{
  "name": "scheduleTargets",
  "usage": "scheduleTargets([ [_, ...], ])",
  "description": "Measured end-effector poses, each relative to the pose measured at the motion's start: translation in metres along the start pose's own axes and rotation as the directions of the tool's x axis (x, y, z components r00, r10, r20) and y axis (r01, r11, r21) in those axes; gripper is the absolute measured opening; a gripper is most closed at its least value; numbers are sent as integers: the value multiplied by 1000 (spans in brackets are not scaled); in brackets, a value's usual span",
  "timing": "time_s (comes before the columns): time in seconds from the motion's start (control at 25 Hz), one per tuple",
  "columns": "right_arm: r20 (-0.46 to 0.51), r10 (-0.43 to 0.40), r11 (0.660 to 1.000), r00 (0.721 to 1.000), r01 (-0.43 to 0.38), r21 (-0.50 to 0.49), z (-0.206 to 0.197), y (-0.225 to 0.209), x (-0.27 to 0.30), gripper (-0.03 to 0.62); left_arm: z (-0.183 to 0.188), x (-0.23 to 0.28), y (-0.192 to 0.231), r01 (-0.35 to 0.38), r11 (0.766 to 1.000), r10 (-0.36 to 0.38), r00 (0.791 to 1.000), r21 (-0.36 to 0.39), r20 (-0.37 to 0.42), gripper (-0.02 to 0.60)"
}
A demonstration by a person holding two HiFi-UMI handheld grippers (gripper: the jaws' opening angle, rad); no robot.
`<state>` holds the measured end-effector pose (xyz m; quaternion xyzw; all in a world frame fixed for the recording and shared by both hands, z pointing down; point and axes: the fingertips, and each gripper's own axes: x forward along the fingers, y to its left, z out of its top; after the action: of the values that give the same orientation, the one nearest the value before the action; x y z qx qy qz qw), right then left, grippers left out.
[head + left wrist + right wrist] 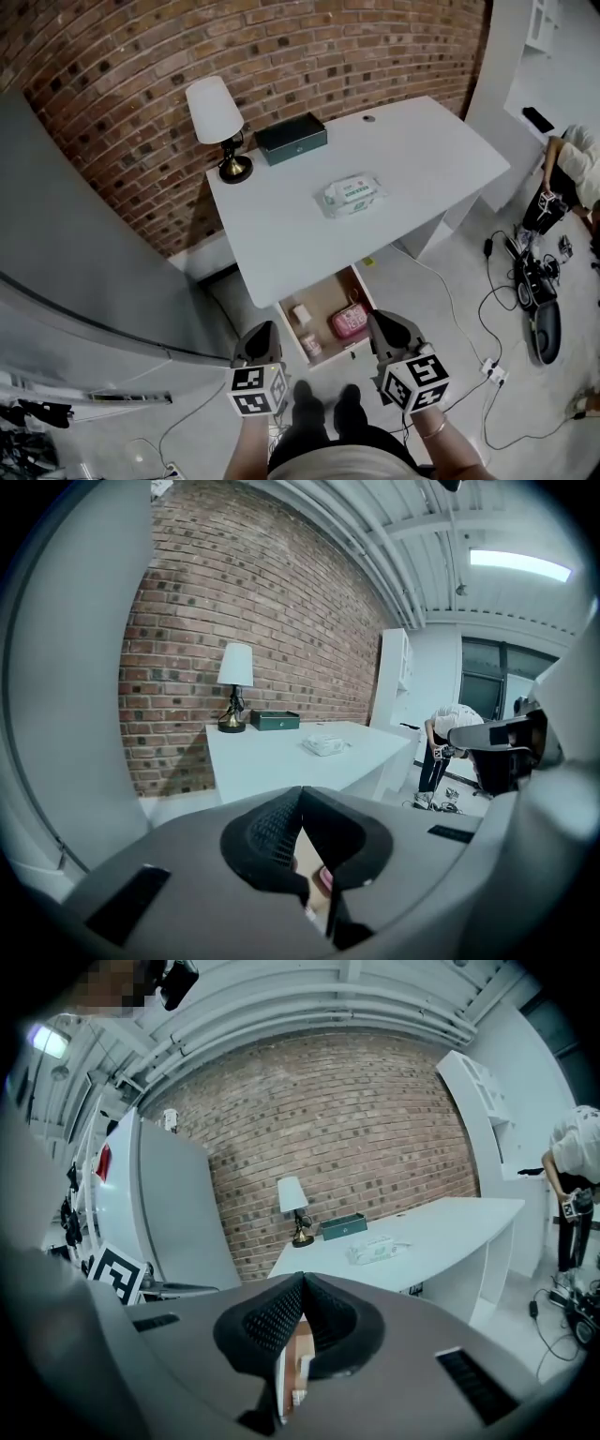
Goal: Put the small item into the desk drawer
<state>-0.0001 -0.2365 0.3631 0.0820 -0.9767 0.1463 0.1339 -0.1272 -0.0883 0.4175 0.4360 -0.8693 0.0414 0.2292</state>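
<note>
Currently both tools are held low in front of the person, just before the open light-wooden desk drawer (323,302). The left hand-held gripper (263,330) has its black ribbed jaws pressed together with nothing between them. The right hand-held gripper (380,321) is closed and empty in the same way. Inside the drawer lie a small pink rounded item (350,322) and, beside it, a small white box (302,313). On the white tabletop (281,225) stand a white-shaded lamp with a brass foot (216,117), a dark green flat box (292,138) and a soft white pack of wipes (352,195).
</note>
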Motion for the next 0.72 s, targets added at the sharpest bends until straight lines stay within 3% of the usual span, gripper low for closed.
scheduleTargets([
  [0.72,27,2,1000,1000,-3,21,5,-14,-29,5,12,-27,-9,-42,999,41,998,20,46,21],
])
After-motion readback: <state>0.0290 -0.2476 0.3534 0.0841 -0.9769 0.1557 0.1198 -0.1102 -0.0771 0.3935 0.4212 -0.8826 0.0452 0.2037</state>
